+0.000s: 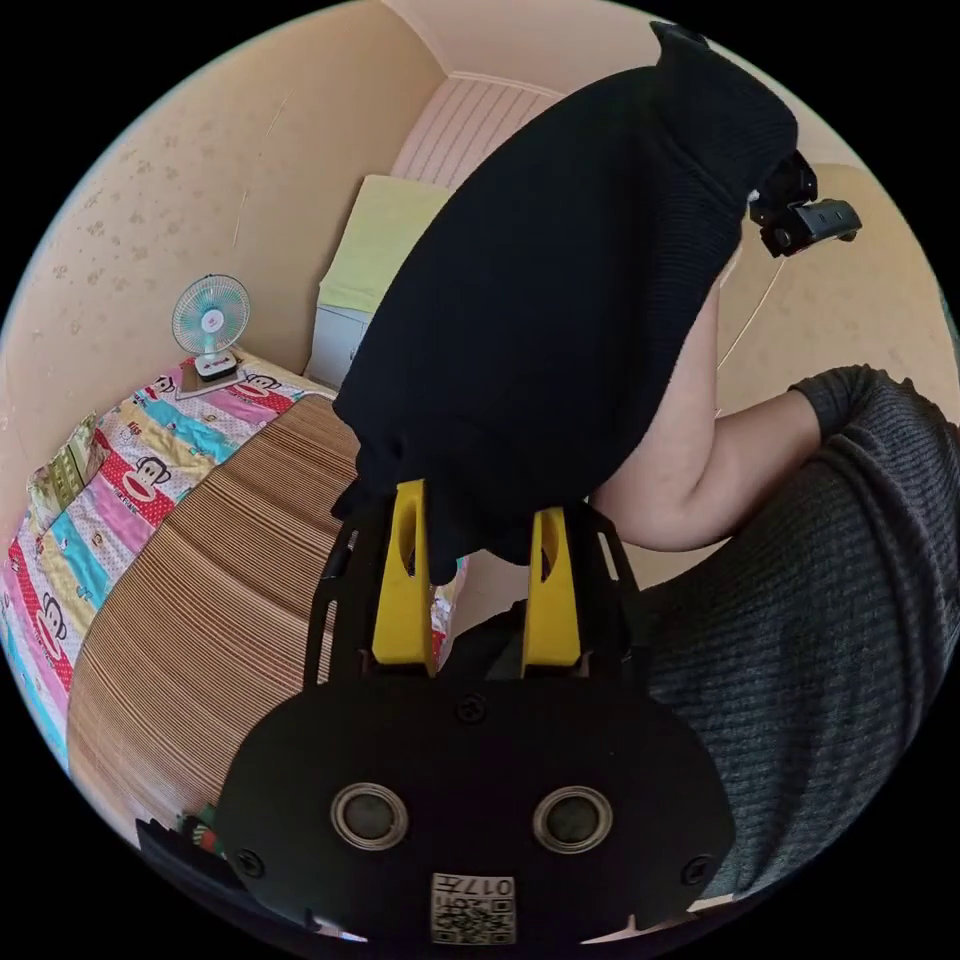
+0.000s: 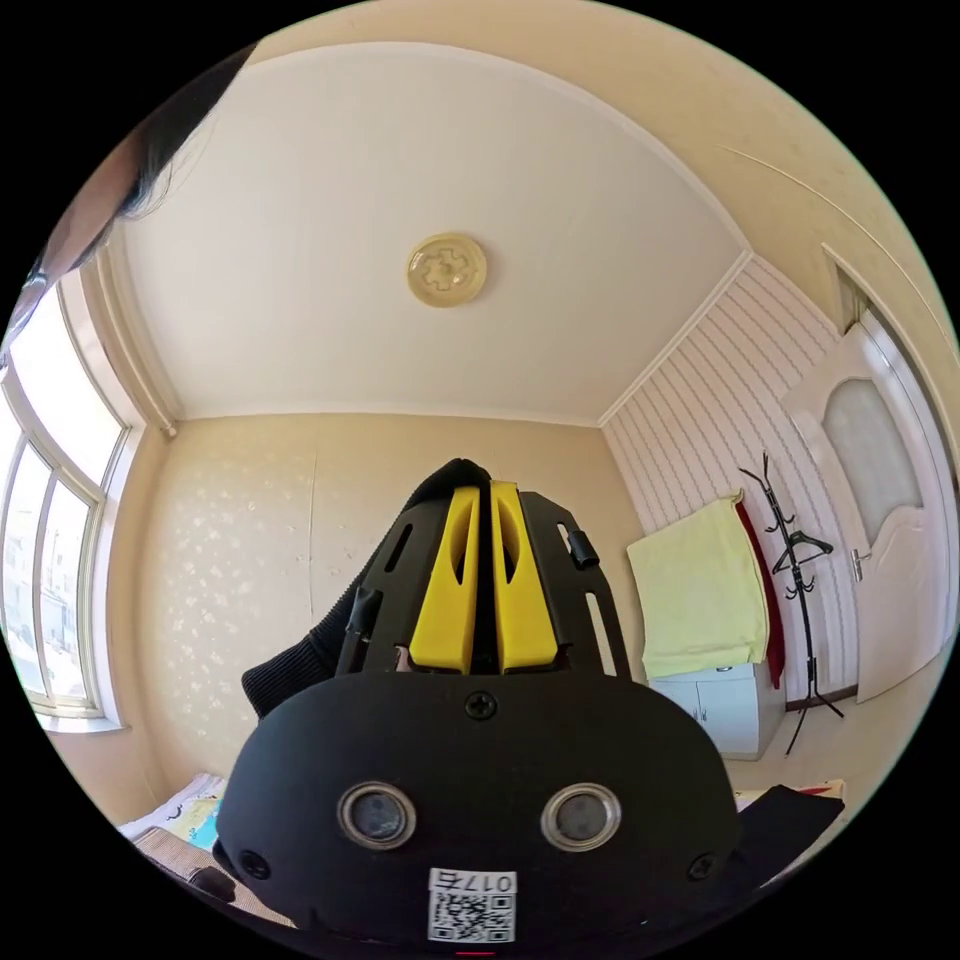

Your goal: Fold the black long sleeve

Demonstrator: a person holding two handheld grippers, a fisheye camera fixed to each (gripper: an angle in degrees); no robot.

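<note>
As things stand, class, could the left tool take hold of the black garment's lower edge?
Probably yes. The left tool has its jaws apart, with the hanging lower edge of the black long sleeve already draped between them. Nothing stands in the way; closing the jaws should catch it.

I see a room with pale yellow patterned walls (image 2: pixel 240 530) and a plain ceiling with a round ceiling light (image 2: pixel 446 269). Daylight comes through a window (image 2: pixel 45 560). One wall is striped (image 2: pixel 700 440); by it stand a white cabinet (image 2: pixel 725 705) draped with a yellow-green towel (image 2: pixel 700 590), a black coat rack (image 2: pixel 795 600) and a white door (image 2: pixel 885 520). A striped woven mat (image 1: pixel 215 590) covers the bed over a cartoon-print sheet (image 1: pixel 100 500), and a small fan (image 1: pixel 211 325) sits at the bed's far corner.
</note>
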